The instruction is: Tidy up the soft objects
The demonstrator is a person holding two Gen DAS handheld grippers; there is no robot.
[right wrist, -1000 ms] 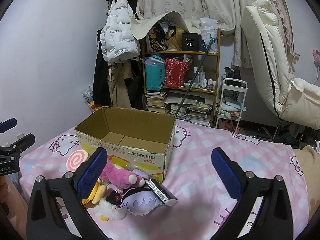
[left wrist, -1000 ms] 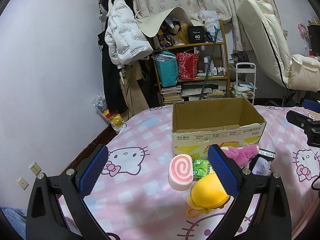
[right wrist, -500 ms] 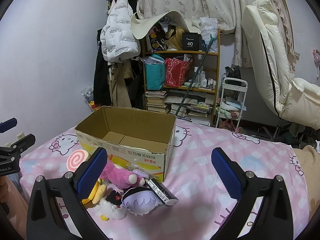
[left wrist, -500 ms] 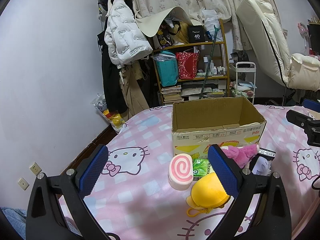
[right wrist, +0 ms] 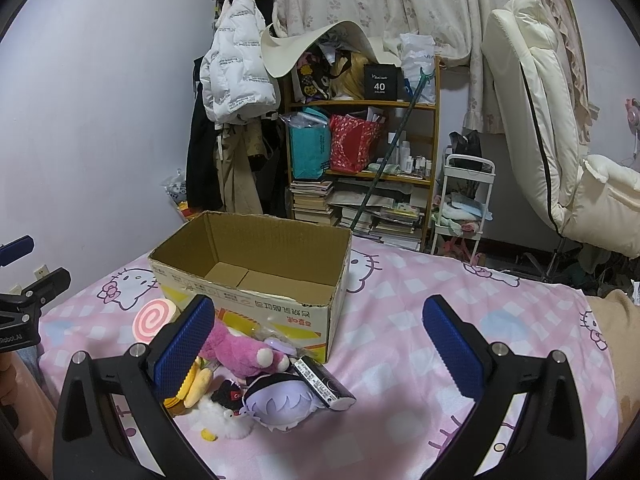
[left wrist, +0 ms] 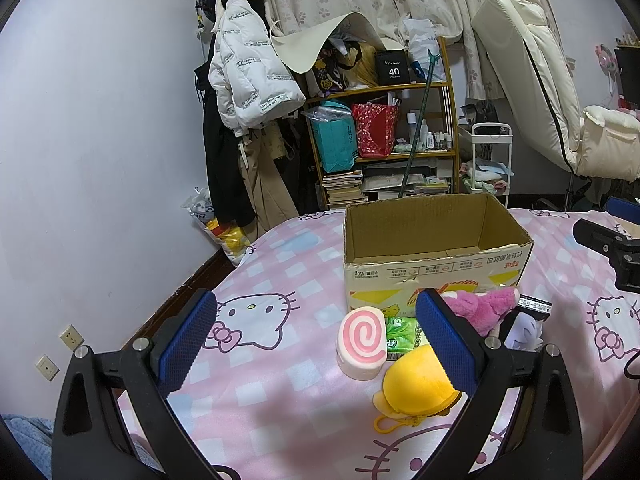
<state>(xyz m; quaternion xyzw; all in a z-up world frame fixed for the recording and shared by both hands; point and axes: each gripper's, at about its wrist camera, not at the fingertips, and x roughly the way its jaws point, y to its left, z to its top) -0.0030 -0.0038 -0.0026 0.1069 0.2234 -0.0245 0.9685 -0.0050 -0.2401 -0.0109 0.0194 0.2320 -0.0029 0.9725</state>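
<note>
— So where's all the soft stuff right now?

— Piled on the bed (right wrist: 400, 344), pressed up against the front wall of the cardboard box (right wrist: 256, 304). Nothing's in the box that I can see; its floor looks bare.

— And the tongs?

— Both pairs are spread wide with nothing in them. The left tongs (left wrist: 316, 336) hover above the sheet on the pile's left side, the right tongs (right wrist: 320, 340) above its right side.

— What would you grab first?

— On the left, the yellow plush (left wrist: 416, 380) sits nearest, just beside the pink swirl cushion (left wrist: 362, 340). Both look squashy and light. I'd pinch the yellow one across its round body, not by the little loop at its base, which looks too thin to hold well.

— And the swirl one?

— Flat faces, thick edge. Squeeze it face to face and it should stay put.

— The other side?

— The pink plush (right wrist: 240, 350) lies across the heap, with the purple-haired plush (right wrist: 280, 400) and a white fluffy toy (right wrist: 220, 420) in front of it. All probably weigh next to nothing and will sag, so take them mid-body.

— Anything to watch?

— A dark tube (right wrist: 324, 380) rests against the purple one. It looks hard, not soft, and I'd guess it could drag along.
</note>
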